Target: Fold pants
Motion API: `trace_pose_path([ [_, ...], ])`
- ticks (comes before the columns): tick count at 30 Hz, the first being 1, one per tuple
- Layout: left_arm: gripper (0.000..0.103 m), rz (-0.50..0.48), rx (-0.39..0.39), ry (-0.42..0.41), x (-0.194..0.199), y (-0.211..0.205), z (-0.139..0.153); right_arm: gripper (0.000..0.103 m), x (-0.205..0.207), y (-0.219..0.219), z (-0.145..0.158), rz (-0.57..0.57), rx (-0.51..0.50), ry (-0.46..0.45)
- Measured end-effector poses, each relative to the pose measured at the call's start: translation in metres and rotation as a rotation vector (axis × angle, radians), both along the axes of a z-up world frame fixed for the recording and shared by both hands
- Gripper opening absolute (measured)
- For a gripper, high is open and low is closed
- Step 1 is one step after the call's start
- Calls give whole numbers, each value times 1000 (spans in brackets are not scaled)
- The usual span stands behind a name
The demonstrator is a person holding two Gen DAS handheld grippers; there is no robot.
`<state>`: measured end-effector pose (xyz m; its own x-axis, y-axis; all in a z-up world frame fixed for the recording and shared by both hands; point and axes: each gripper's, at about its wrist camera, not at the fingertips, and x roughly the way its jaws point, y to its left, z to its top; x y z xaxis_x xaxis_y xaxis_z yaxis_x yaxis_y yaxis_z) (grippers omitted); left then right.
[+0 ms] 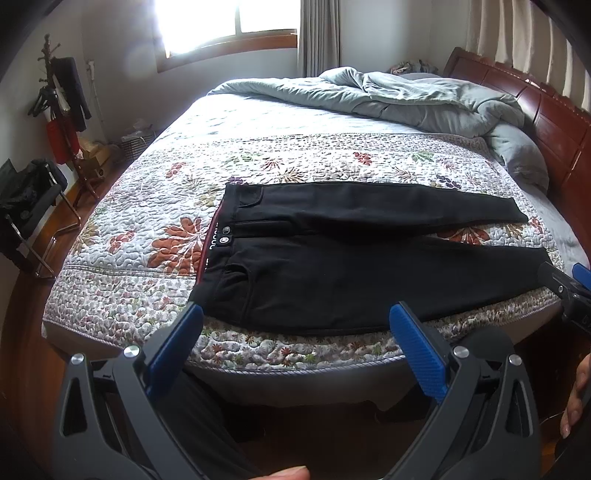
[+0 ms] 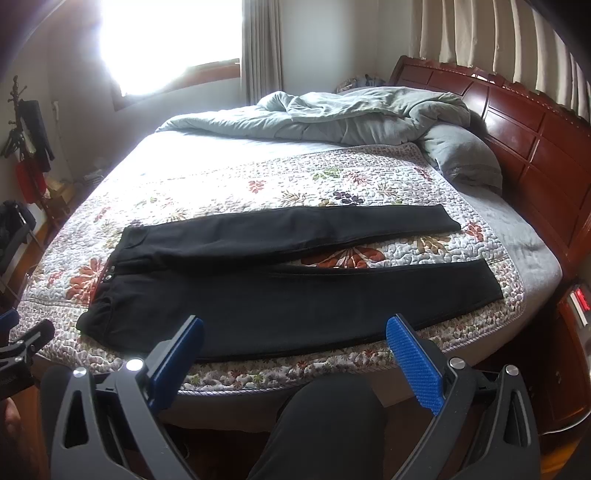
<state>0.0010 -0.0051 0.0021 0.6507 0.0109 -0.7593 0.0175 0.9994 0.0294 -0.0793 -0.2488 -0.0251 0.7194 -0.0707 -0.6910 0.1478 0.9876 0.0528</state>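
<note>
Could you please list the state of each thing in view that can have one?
Pants: unfolded, flat on the quilt, legs apart.
Left gripper: open, holding nothing.
Right gripper: open, holding nothing.
Duvet: rumpled, bunched near the headboard.
Curtain: drawn aside.
Quilt: spread flat.

Floral quilt covers bed; grey duvet bunched beside wooden headboard; bright window; coat rack in corner.

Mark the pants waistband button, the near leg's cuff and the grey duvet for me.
waistband button (image 1: pixel 224 240), left wrist view, on the lower metal snap.
near leg's cuff (image 2: pixel 489 280), right wrist view, hem end.
grey duvet (image 2: pixel 332 118), right wrist view, crumpled middle.
</note>
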Motion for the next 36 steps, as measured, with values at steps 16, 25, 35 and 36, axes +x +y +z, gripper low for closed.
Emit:
trace_pose_path([
  [16,100,0,1,4,0,1,-3,99,2,3,0,7,-13,-2],
  [25,100,0,-2,7,0,3,-4,99,2,4,0,8,-14,0],
  [35,100,4,-1,15,3,5,-6,99,8,8,-3,13,-17,9],
  [36,100,5,0,15,4,5,-6,99,8,7,-3,13,-17,10],
])
